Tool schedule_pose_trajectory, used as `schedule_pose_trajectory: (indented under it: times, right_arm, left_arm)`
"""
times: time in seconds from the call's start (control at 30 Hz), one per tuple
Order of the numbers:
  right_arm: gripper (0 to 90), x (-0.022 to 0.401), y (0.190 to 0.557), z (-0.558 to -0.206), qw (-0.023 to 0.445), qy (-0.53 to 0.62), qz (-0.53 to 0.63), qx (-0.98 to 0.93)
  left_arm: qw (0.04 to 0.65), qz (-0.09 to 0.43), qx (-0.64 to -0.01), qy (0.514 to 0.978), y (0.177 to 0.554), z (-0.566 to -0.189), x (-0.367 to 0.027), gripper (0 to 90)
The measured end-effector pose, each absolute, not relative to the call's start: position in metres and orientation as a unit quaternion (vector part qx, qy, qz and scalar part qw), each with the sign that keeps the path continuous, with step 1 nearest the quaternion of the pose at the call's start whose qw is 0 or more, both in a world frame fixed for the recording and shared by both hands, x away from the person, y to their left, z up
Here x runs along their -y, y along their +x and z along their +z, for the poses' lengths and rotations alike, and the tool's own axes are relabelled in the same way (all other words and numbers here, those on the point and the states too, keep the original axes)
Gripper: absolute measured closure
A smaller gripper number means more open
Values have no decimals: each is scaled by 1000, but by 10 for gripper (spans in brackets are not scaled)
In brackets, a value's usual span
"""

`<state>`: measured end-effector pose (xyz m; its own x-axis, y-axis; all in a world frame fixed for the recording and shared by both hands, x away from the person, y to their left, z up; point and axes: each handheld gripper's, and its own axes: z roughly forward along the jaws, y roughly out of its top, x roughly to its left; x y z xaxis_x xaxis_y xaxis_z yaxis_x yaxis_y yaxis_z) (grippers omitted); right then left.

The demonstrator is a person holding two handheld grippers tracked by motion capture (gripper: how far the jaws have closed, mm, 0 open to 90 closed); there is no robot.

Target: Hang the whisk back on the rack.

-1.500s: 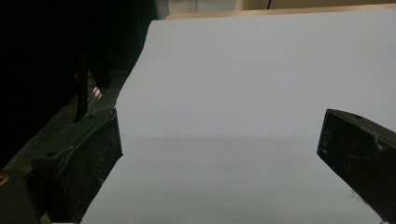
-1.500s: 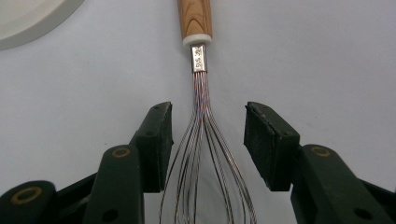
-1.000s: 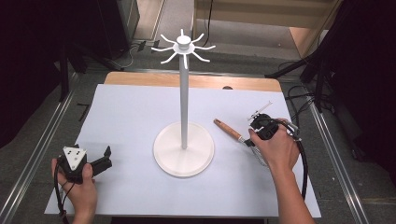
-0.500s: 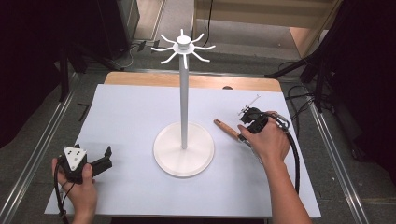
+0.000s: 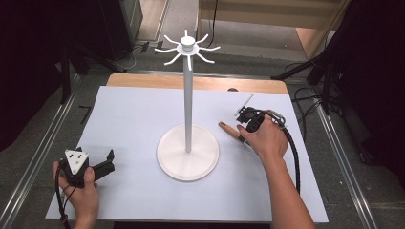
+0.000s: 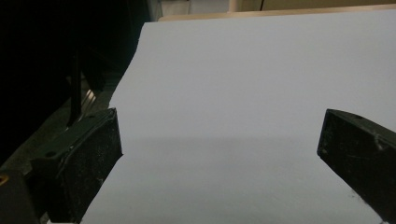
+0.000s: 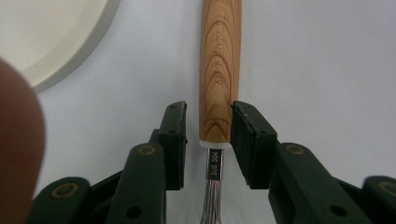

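Right gripper (image 7: 208, 140) low over the utensil (image 7: 219, 74), jaws just closing in on the lower end of its wooden handle, right above the metal neck; right pad looks touching, left pad with a thin sliver of gap, so narrow and about clamped, not confirmed tight. In the high view, utensil (image 5: 229, 130) flat on the white bench (image 5: 133, 109), at roughly 3 o'clock from the hanging stand (image 5: 188, 143), just off its round base, handle end pointing to about 10 o'clock toward the pole. Working end tucked under the right gripper (image 5: 244, 125), shape not readable. Left gripper (image 5: 106, 162) parked at 8 o'clock of the stand, jaws wide, nothing between, bare bench ahead of it in the left gripper view (image 6: 219, 154). Handling guess: light, stiff, round lacquered wood, likely slick and prone to roll or pivot in flat pads. Long lever past the grip, so expect droop or swing on lift. Better hold: further up the handle toward balance point, pads square across the grain, firm squeeze; metal neck too thin and slippery. Stand top-heavy looking, avoid knocking the pole.
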<state>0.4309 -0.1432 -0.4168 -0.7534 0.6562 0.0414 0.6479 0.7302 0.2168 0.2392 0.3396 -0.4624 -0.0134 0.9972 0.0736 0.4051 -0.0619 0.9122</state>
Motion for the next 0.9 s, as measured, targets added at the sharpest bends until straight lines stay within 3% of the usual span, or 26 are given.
schedule_pose_trajectory:
  times: [0.9]
  right_arm:
    - [698, 129, 449, -433, 2, 354, 48, -934]
  left_arm:
    - [362, 406, -581, 605, 241, -463, -339, 3]
